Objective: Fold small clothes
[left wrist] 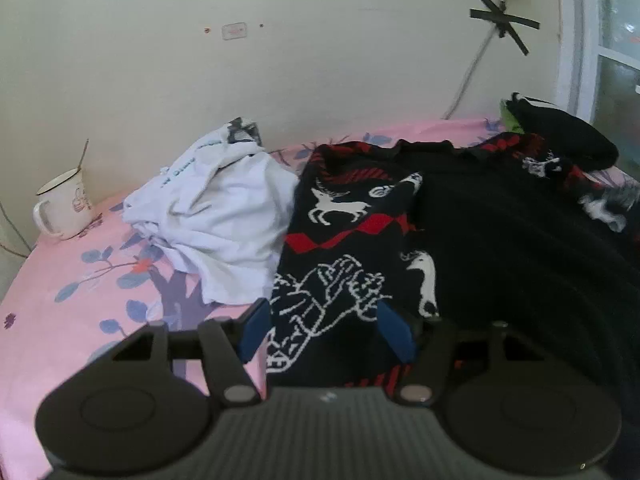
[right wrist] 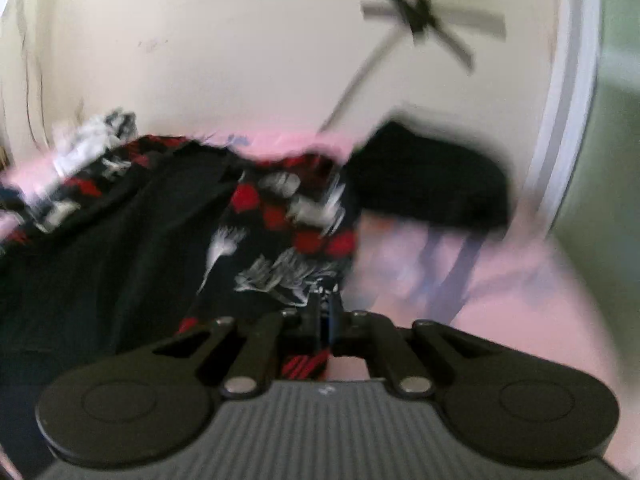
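Note:
A black sweater [left wrist: 460,216] with red and white patterns lies spread on the pink floral sheet [left wrist: 72,308]. My left gripper [left wrist: 326,326] is open, its blue pads either side of the folded left sleeve near the sweater's hem. In the blurred right wrist view, my right gripper [right wrist: 325,304] is shut on the sweater's [right wrist: 132,220] right sleeve edge. A crumpled white T-shirt [left wrist: 224,216] lies to the left of the sweater. A black garment [right wrist: 432,180] is piled at the back right; it also shows in the left wrist view [left wrist: 560,132].
A white enamel mug [left wrist: 64,206] stands at the back left by the wall. A cable [left wrist: 468,76] taped with black strips runs down the wall. A window frame [left wrist: 576,40] is at the right.

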